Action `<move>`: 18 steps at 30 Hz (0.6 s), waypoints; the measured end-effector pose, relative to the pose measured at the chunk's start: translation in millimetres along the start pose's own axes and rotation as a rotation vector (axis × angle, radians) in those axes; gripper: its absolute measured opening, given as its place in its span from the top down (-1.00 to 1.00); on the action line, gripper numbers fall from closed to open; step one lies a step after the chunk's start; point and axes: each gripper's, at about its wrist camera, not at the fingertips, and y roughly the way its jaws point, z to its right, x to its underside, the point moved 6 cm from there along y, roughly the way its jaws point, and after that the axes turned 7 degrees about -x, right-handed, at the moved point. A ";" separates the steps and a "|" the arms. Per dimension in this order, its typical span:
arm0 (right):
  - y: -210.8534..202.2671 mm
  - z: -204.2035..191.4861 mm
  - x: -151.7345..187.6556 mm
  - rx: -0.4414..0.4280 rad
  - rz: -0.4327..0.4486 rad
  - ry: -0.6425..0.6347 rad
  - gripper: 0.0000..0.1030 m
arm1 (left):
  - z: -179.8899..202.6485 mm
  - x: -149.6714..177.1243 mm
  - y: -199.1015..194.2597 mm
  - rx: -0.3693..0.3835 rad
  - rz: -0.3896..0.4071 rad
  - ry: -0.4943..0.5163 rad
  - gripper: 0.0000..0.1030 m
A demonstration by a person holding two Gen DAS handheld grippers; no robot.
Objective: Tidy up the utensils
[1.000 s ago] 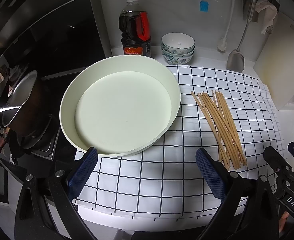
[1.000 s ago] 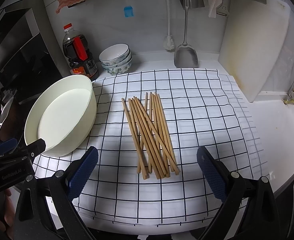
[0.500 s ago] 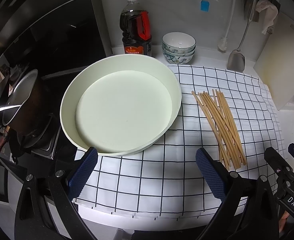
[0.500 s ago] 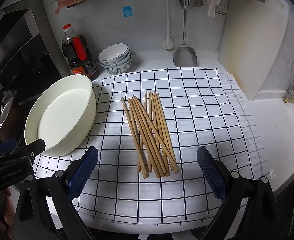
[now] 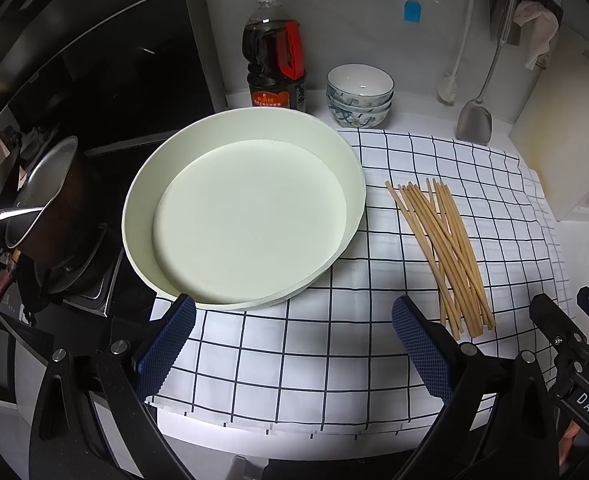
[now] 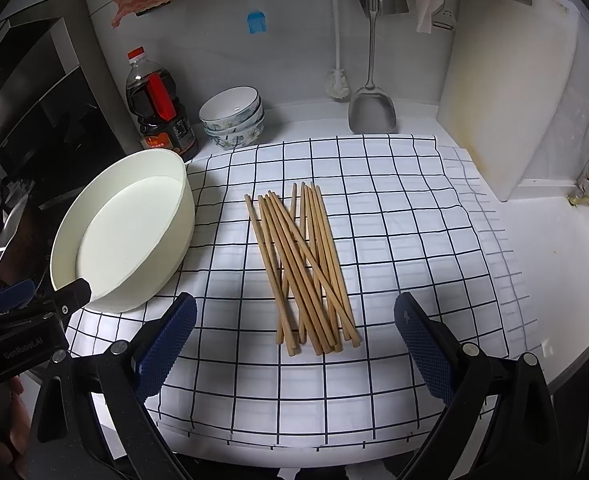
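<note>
Several wooden chopsticks [image 6: 302, 268] lie in a loose pile on the black-and-white checked cloth [image 6: 394, 240]; they also show in the left wrist view [image 5: 442, 248]. A large round cream tray [image 5: 242, 208] sits at the cloth's left end, empty; it also shows in the right wrist view [image 6: 130, 232]. My left gripper [image 5: 294, 344] is open and empty, just in front of the tray's near rim. My right gripper [image 6: 294, 344] is open and empty, just in front of the pile's near ends.
A soy sauce bottle [image 5: 276, 60] and stacked bowls [image 5: 360, 96] stand at the back wall. A metal spatula [image 6: 372, 108] and brush hang there. A white cutting board [image 6: 510, 80] leans at the right. A pot [image 5: 42, 216] sits on the stove at the left.
Both grippers have drifted very slightly; the views are almost the same. The chopsticks and the tray have not moved.
</note>
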 end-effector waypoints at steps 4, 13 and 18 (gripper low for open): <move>0.7 -1.4 -1.1 -0.002 -0.002 -0.001 -0.84 | -0.5 0.2 -0.5 -0.001 0.000 0.001 -0.88; 2.1 -2.0 -1.4 -0.002 -0.006 0.002 -0.84 | -0.8 0.3 -0.8 -0.001 0.000 0.001 -0.88; 2.7 -2.0 -2.2 -0.004 -0.007 -0.002 -0.84 | -0.4 0.6 -1.0 -0.002 0.001 -0.001 -0.88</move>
